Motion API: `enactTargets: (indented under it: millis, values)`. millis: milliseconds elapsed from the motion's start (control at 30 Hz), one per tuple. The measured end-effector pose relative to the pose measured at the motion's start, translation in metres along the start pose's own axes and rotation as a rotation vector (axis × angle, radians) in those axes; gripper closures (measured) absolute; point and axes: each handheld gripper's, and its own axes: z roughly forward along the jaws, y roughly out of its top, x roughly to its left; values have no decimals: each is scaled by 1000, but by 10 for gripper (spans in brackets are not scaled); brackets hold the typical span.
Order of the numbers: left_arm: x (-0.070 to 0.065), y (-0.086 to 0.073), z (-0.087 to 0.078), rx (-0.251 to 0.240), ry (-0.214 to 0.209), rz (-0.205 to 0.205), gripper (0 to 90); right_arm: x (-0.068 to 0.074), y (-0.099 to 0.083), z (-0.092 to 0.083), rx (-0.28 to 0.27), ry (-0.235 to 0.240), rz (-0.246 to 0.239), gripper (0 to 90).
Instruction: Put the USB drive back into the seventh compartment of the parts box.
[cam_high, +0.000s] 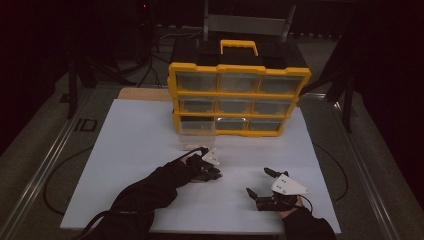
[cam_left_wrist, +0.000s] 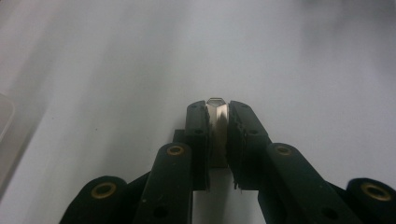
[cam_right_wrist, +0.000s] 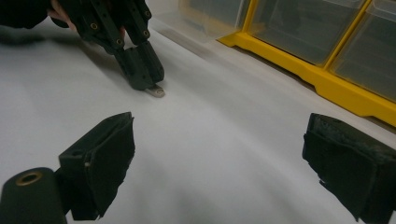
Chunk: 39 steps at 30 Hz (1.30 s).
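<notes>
Pinching a small flat metal piece (cam_left_wrist: 216, 109) against the white board (cam_high: 150, 145), the left gripper (cam_left_wrist: 216, 108) had secured it; lifting and stowing in the yellow drawer organizer (cam_high: 239, 98) seemingly remained. The right gripper (cam_right_wrist: 219, 154) was spread apart, empty.

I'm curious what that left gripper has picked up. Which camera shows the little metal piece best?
The left gripper view: the small metal piece sits close up, pinched between the left gripper's shut jaws. The right gripper view shows it farther off as a pale tab under those jaws on the white board. The high view is too distant to make it out.
</notes>
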Motion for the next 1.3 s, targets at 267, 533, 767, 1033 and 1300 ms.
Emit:
enactTargets:
  millis: [267,533,767,1033,1300]
  values:
    - [-1,1,-13,-20,0,-10,798,-1,0,0,-3,-1,10,93]
    - [-7,6,-25,-28,-6,12,798,0,0,0,-3,-5,5,93]
    - [-10,12,-37,-36,-4,24,798,0,0,0,-2,-5,7,93]
    - [-10,16,-51,-34,5,37,798,0,1,-1,-5,-3,10,93]
    - [-8,19,-63,-45,12,37,798,-1,0,-1,-3,-4,10,93]
